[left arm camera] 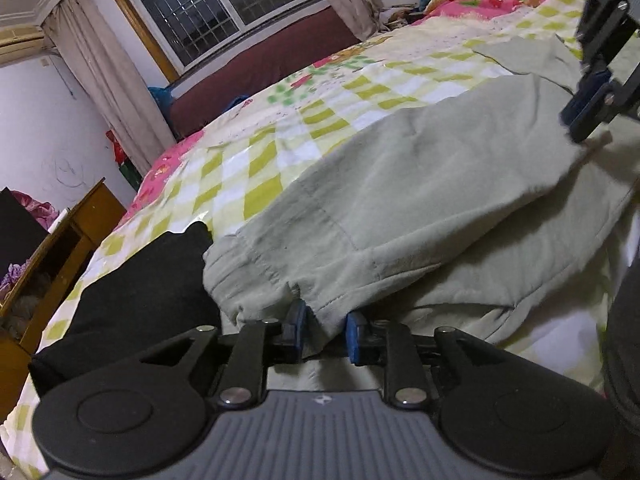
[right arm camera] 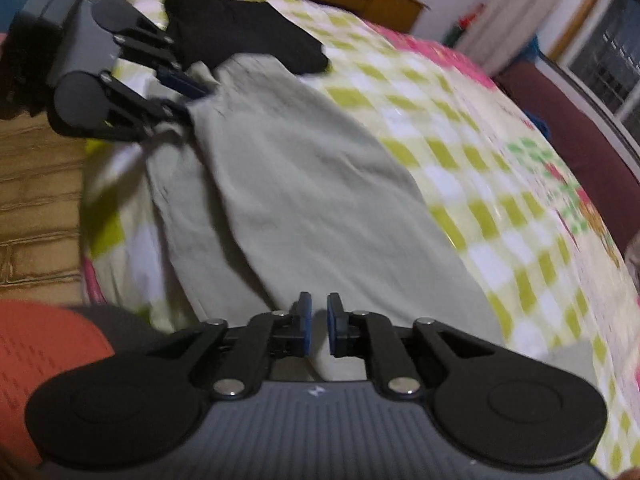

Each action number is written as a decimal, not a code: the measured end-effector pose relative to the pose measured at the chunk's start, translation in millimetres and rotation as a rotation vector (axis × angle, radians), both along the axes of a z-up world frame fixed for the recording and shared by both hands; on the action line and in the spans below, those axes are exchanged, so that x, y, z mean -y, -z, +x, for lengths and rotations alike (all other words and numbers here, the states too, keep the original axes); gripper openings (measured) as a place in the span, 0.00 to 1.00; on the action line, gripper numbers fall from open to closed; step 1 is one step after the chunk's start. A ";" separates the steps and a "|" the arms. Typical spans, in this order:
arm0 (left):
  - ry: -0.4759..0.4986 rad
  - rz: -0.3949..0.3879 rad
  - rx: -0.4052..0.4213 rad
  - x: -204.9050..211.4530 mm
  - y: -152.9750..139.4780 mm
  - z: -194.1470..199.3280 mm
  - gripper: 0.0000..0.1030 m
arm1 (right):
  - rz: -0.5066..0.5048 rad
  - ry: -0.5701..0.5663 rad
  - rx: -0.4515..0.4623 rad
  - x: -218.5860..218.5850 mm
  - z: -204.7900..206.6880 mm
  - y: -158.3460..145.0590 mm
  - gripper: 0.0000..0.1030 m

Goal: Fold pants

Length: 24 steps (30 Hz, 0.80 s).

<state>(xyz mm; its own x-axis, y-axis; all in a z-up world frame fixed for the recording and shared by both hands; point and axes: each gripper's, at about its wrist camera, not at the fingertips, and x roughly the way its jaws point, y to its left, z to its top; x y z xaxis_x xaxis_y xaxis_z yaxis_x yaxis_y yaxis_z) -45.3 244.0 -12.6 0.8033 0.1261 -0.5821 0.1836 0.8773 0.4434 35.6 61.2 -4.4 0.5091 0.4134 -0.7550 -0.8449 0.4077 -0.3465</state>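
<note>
Blue pads of the left gripper (left arm camera: 326,334) stand narrowly apart astride the ribbed cuff of the pale green pants (left arm camera: 400,200), not pinching. Soft, creased fabric lies folded on a glossy checked bedspread (left arm camera: 280,128). Right gripper (right arm camera: 319,326) is narrowly open over the cloth, beside a black garment (left arm camera: 140,296).

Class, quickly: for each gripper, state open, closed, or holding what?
Left gripper: open, jaws apart; pale green pants waistband lies between them, not pinched.
Right gripper: open by a narrow gap, over the pants' other end, gripping nothing.
</note>
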 end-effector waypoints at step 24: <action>0.031 0.350 0.080 4.7 12.2 -13.1 0.38 | 0.021 -0.197 0.041 -97.3 -29.0 13.3 0.00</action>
